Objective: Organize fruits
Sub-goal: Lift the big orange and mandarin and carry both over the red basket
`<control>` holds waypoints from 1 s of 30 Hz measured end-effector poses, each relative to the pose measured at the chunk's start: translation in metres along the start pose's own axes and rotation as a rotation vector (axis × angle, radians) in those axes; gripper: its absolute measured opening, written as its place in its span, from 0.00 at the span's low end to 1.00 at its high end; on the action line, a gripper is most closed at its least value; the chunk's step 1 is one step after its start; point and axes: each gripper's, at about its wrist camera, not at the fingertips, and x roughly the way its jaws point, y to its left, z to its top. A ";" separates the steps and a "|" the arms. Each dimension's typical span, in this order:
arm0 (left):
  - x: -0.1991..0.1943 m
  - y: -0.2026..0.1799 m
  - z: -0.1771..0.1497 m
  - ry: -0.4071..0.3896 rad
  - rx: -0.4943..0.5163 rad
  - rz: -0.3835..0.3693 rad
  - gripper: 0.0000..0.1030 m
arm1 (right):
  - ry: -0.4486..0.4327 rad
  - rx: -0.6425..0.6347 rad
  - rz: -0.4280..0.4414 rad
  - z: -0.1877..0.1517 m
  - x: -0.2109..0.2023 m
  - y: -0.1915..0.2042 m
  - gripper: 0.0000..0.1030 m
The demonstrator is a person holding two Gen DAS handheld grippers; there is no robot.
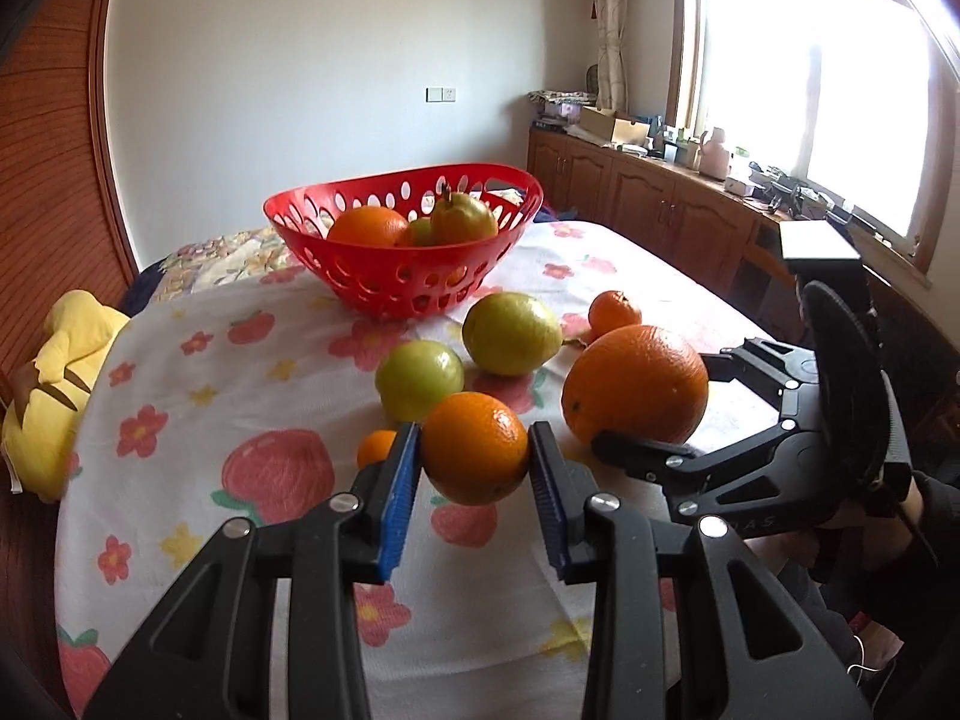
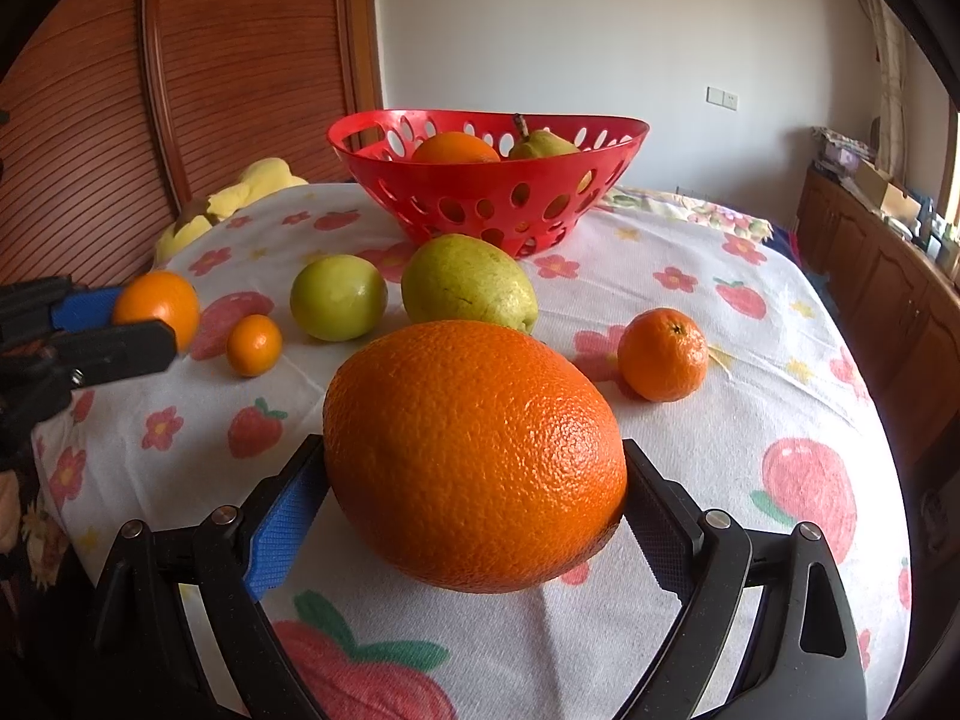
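Observation:
My left gripper (image 1: 474,438) is shut on a medium orange (image 1: 474,450), held a little above the flowered tablecloth (image 1: 210,396); in the right wrist view that orange (image 2: 162,300) shows at the far left. Both pads of my right gripper (image 2: 474,450) press on a large orange (image 2: 474,456) low over the cloth. Behind stands a red perforated basket (image 1: 384,282) holding an orange and pears. On the cloth lie a green apple (image 1: 420,381), a pear (image 1: 510,333), a mandarin (image 1: 615,312) and a tiny mandarin (image 1: 375,447).
A yellow plush toy (image 1: 54,384) lies at the table's left edge, against a wooden slatted door (image 2: 180,90). Wooden cabinets (image 1: 660,204) with clutter on top run under the window at the right. A person's hand (image 1: 912,498) holds the right gripper.

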 end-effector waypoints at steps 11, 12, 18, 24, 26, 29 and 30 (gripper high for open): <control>-0.008 0.001 0.016 -0.052 0.008 0.021 0.34 | -0.004 -0.010 -0.012 -0.001 0.000 0.002 0.91; -0.008 0.001 0.018 -0.055 0.013 0.022 0.34 | -0.002 -0.009 -0.010 -0.001 0.000 0.002 0.91; -0.005 0.009 0.034 -0.079 0.028 0.038 0.34 | 0.007 0.049 0.036 0.002 -0.001 -0.010 0.90; 0.005 0.018 0.053 -0.100 0.017 0.044 0.34 | -0.012 0.071 0.035 0.005 -0.010 -0.023 0.89; 0.009 0.019 0.059 -0.102 0.024 0.048 0.34 | -0.026 0.073 0.038 0.009 -0.014 -0.027 0.89; 0.016 0.022 0.069 -0.106 0.032 0.052 0.34 | -0.053 0.068 0.040 0.022 -0.022 -0.033 0.89; 0.018 0.023 0.072 -0.107 0.032 0.052 0.34 | -0.062 0.062 0.038 0.027 -0.024 -0.035 0.89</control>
